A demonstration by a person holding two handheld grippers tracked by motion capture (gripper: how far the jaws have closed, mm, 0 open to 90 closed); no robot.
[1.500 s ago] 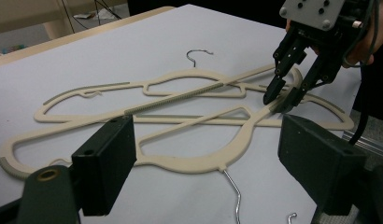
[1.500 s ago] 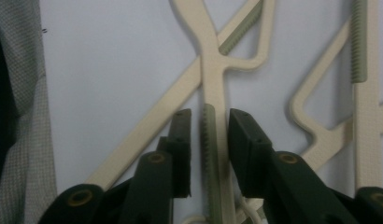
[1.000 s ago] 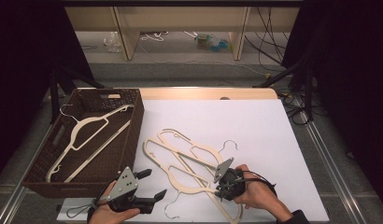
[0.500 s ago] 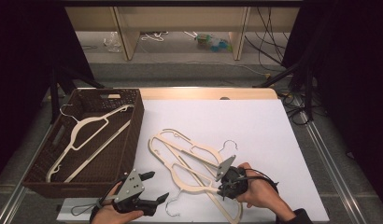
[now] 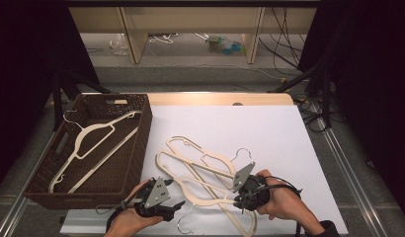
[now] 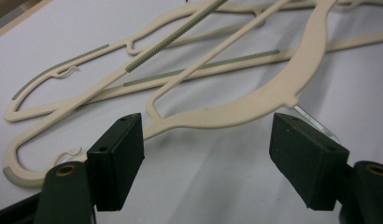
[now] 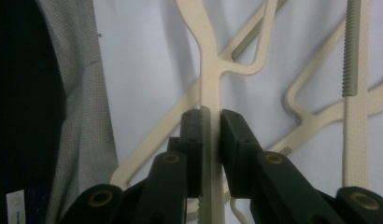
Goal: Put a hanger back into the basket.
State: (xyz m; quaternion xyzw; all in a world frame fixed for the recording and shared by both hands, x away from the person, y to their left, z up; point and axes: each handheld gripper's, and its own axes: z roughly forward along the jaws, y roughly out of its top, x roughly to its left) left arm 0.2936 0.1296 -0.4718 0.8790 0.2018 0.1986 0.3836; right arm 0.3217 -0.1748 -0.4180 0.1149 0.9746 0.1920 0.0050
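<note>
Right tool (image 7: 210,126): jaws clamped on thin arm of cream hanger (image 7: 209,65), one of tangled pile on white table (image 5: 269,128) near front edge.

Left tool (image 6: 206,161): jaws wide, just been closing slightly, nothing between pads; curved shoulder of nearest hanger (image 6: 255,100) lies just beyond tips (no contact visible).

High view: left tool (image 5: 171,210) beside brown basket (image 5: 141,143), which holds one more hanger (image 5: 92,138).
</note>
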